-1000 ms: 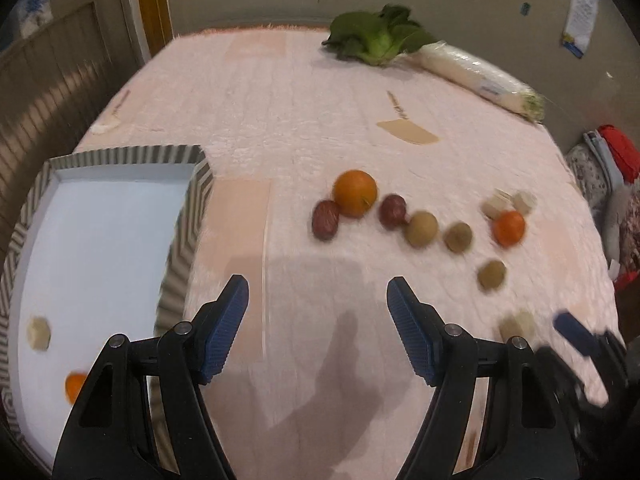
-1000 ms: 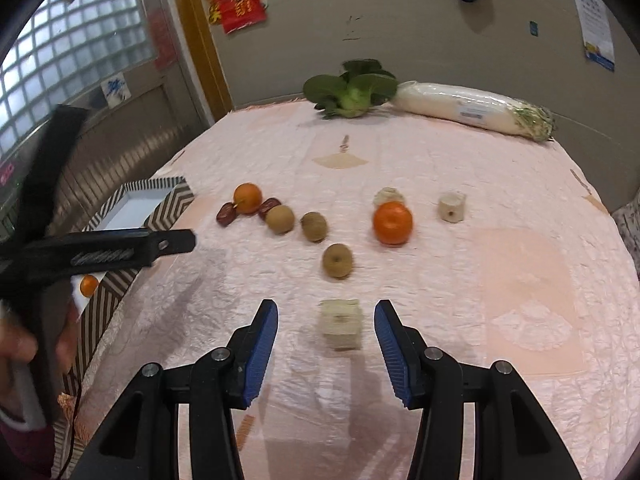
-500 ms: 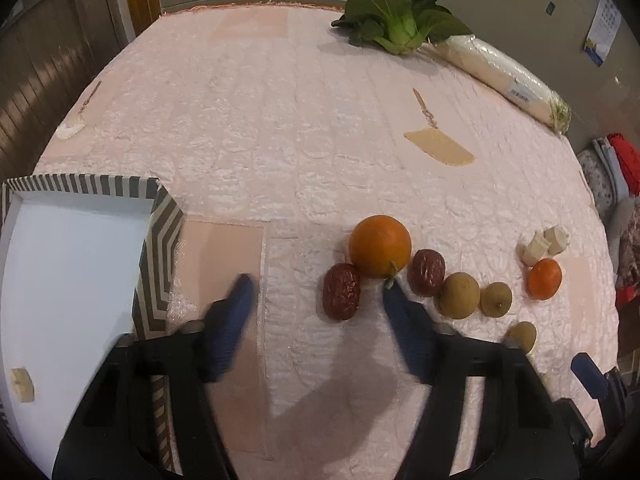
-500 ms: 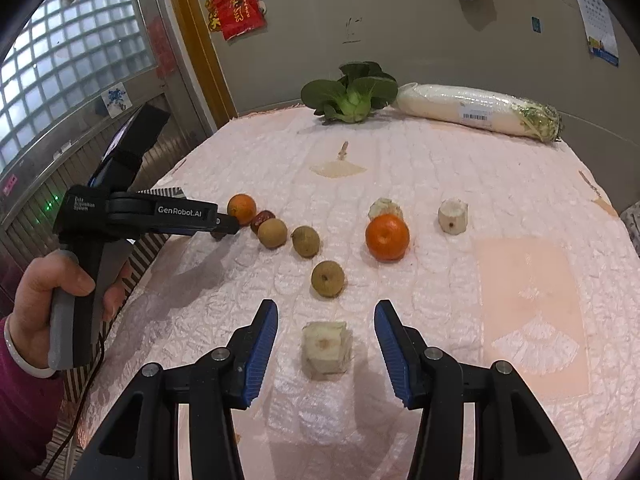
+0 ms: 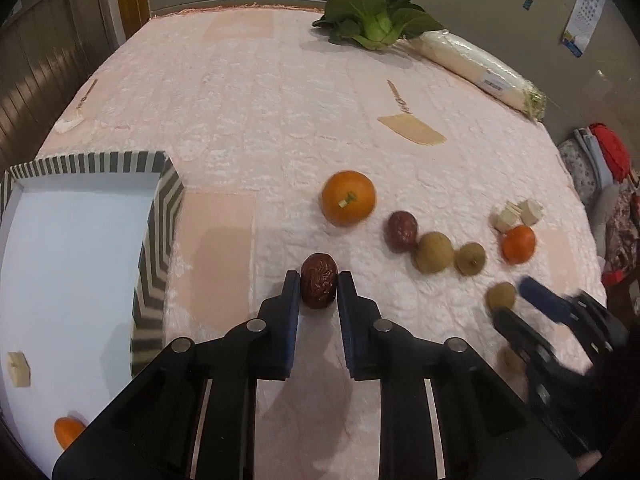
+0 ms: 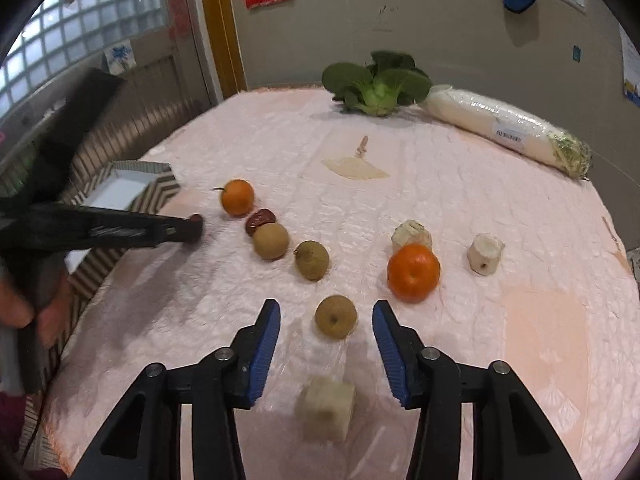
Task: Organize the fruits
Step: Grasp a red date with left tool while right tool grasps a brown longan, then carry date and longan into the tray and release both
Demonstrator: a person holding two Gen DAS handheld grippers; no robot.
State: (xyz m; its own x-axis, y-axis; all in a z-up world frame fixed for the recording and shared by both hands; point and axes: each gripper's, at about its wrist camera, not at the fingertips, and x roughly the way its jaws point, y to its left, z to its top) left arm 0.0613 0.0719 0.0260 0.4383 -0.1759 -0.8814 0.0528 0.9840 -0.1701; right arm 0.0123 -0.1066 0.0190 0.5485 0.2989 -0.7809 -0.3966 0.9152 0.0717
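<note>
- Left gripper (image 5: 318,282): lower centre of frame, jaws closed on a red date (image 5: 319,286) resting on the pink tablecloth (image 5: 248,92)
- Right gripper (image 6: 326,326): jaws wide, a brown longan (image 6: 335,316) between the tips, untouched
- Striped box (image 5: 160,216): left edge, holding a mandarin (image 5: 68,431) and a pale cube (image 5: 19,369)
- Orange (image 5: 349,198): centre, above the date

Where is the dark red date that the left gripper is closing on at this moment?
In the left wrist view the date sits between the left gripper fingers, on the pink cloth right of the striped tray, near the big orange.
</note>
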